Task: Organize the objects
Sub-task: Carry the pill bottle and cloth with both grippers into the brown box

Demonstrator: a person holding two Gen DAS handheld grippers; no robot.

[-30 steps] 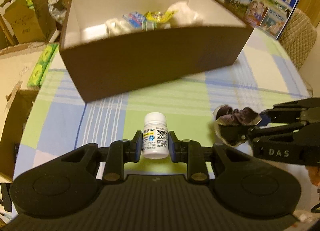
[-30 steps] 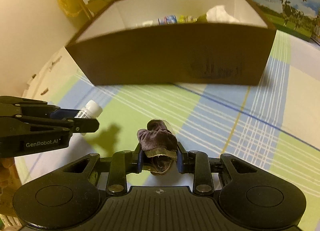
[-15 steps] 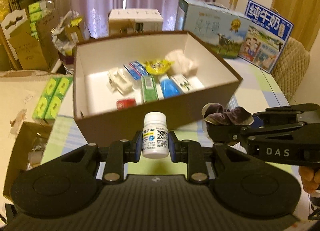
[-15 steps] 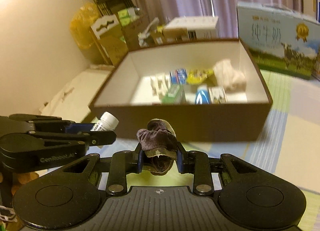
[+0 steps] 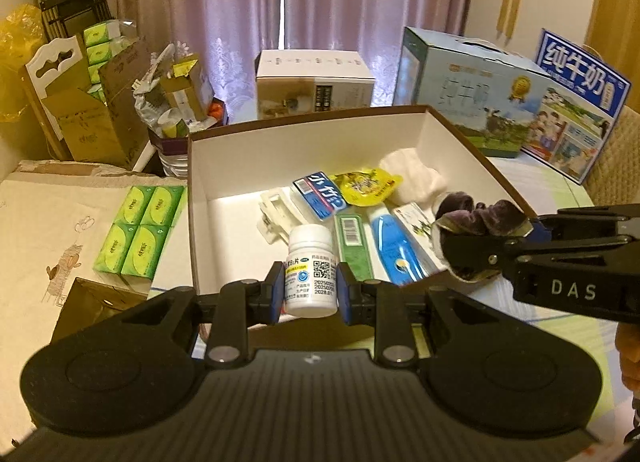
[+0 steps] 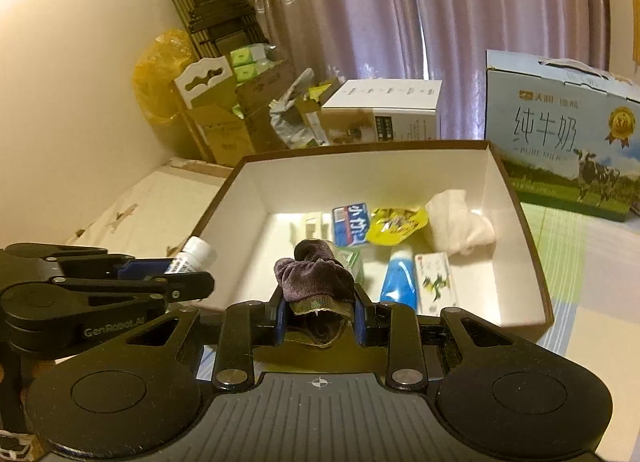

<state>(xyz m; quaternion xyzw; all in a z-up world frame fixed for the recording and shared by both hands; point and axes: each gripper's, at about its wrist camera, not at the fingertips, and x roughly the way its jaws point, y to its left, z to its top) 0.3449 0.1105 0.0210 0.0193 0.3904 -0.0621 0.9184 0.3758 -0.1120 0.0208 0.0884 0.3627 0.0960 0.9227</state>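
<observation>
Both grippers carry loads above the brown white-lined cardboard box: the left gripper clamps a white plastic pill bottle, the right gripper pinches a dark purple fabric scrunchie. Next, I think, lower and release inside.

The table, under a checked cloth of green, blue and pale squares, carries a brown open box with a white inside near the middle. At the far right stand two milk cartons, side by side. A white carton stands beyond the box at the far edge.
</observation>
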